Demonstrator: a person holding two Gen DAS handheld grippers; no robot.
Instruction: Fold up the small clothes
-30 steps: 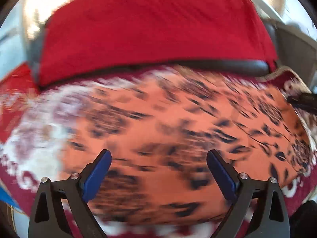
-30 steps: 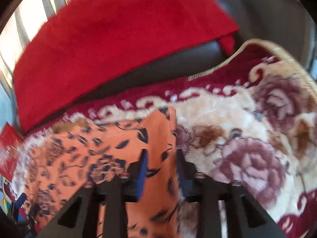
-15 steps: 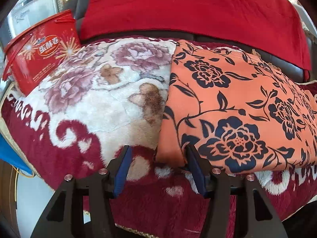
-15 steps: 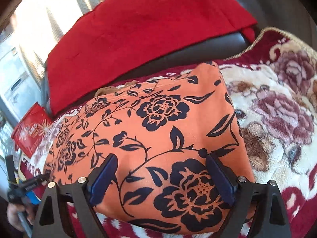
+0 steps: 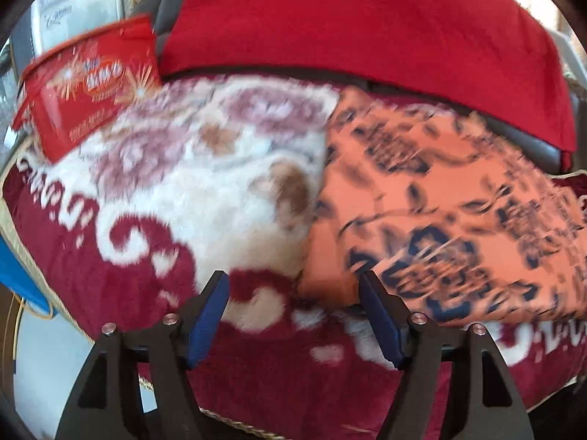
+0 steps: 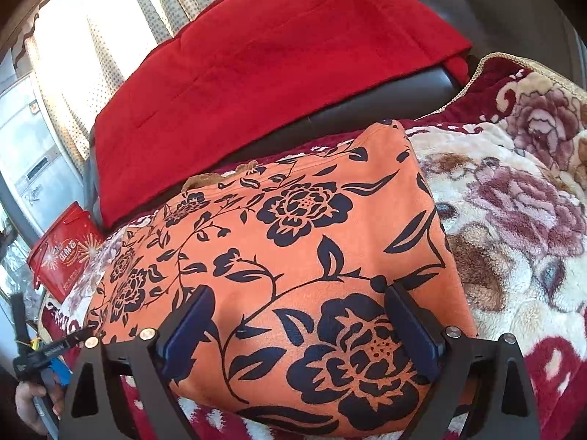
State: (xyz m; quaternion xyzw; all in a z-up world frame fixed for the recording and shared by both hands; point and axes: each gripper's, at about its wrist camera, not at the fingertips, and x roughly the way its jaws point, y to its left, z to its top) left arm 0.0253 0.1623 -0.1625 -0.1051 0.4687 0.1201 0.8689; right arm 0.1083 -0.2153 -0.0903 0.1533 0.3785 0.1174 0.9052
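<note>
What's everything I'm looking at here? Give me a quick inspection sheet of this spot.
Surface: plush floral blanket, maroon border, spread over a dark seat.
Job's things: orange floral garment, folded flat on the blanket.
Clutter: red tub at the blanket's far left corner; red cloth draped over the dark backrest.
Grippers: left gripper open at the garment's near corner; right gripper open over the garment, its jaws just widened.
Cables: yellow cord at the left edge.
Surroundings: curtains, bright window.
</note>
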